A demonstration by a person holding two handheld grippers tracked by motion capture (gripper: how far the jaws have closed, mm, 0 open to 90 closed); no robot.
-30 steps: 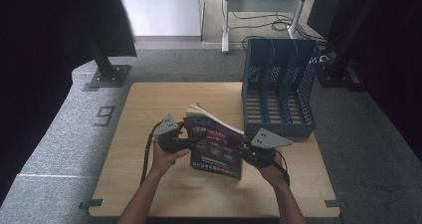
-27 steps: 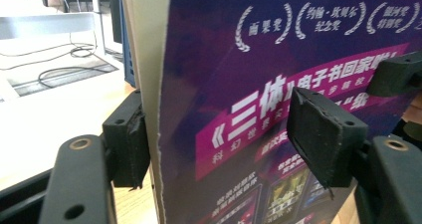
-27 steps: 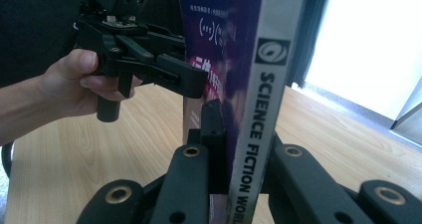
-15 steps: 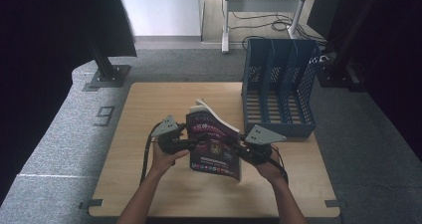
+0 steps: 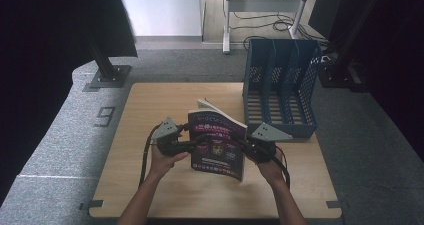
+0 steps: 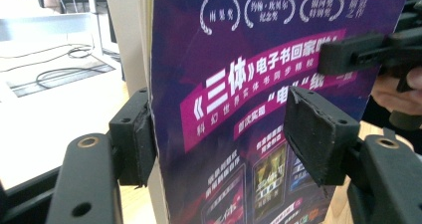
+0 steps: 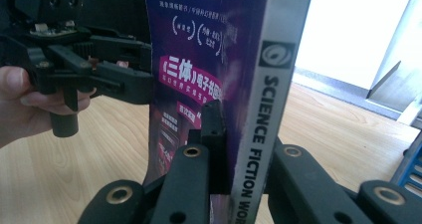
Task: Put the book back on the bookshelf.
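At the far right corner of your wooden worktop stands a blue perforated file rack with upright dividers. Grey carpet surrounds you, a metal frame and loose cables beyond.

The magazine has a glossy purple paper cover. The worktop is smooth pale wood. The file rack is blue perforated plastic. The floor carpet looks rough grey.

Purple magazine, blue file rack
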